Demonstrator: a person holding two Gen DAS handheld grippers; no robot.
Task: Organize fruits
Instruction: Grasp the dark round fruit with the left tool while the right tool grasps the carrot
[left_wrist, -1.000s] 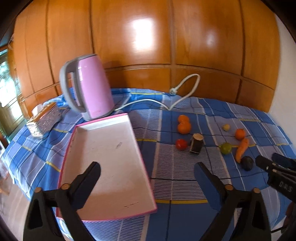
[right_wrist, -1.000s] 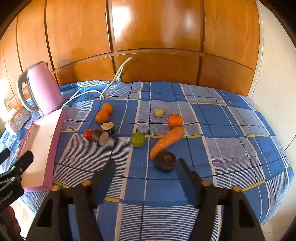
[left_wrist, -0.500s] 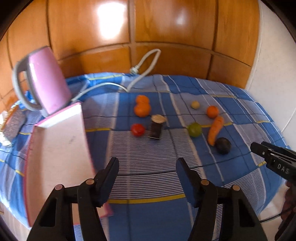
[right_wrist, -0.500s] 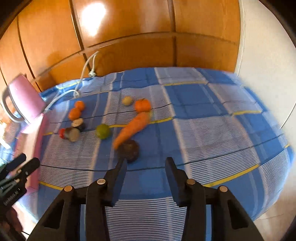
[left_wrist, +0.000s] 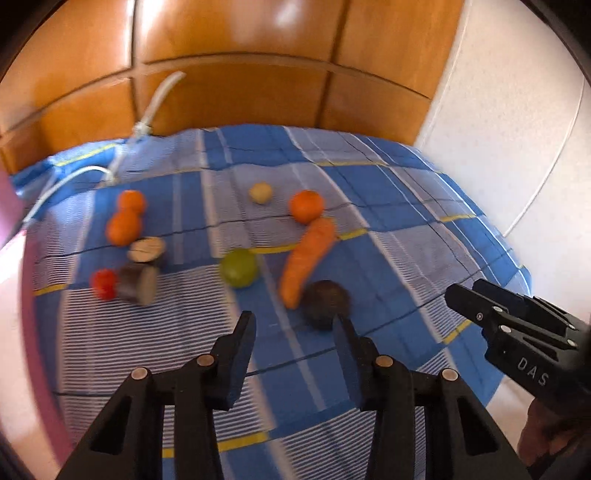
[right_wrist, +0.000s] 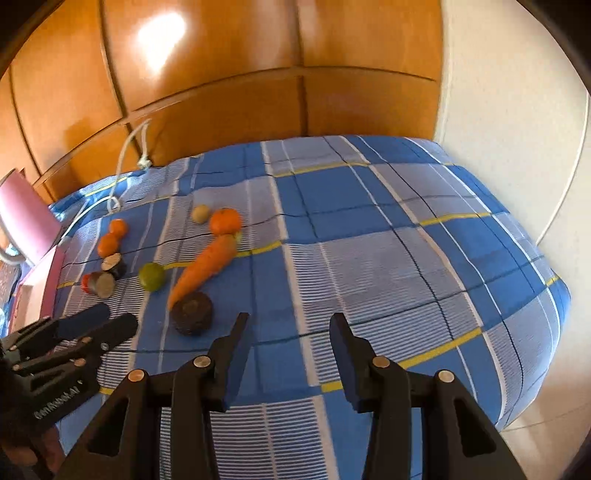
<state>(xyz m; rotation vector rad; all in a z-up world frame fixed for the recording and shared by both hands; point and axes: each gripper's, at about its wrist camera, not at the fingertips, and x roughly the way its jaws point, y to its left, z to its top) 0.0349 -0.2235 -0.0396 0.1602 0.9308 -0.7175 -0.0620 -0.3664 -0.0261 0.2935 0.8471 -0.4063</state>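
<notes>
Fruit and vegetables lie on a blue checked cloth (left_wrist: 388, 258): two oranges (left_wrist: 123, 227) at the left, a third orange (left_wrist: 306, 206), a carrot (left_wrist: 306, 254), a green lime (left_wrist: 239, 267), a red tomato (left_wrist: 104, 283), a small yellowish fruit (left_wrist: 260, 192) and a dark round fruit (left_wrist: 325, 302). My left gripper (left_wrist: 294, 325) hovers just short of the dark fruit, its jaws closing with nothing between them. My right gripper (right_wrist: 289, 321) stands open over bare cloth, to the right of the dark fruit (right_wrist: 192, 313). The left wrist view is blurred.
Two dark cut cylinders (left_wrist: 138, 284) lie beside the tomato. A pink-rimmed tray (left_wrist: 14, 314) fills the left edge, with a pink kettle (right_wrist: 22, 218) and its white cable (right_wrist: 125, 158) behind. Wooden panels back the table. A white wall stands to the right.
Both views have swung to the right, so the tray and kettle have slid to the left edge. The left jaws have narrowed a lot, the right jaws slightly. The dark fruit is nearer the left fingers.
</notes>
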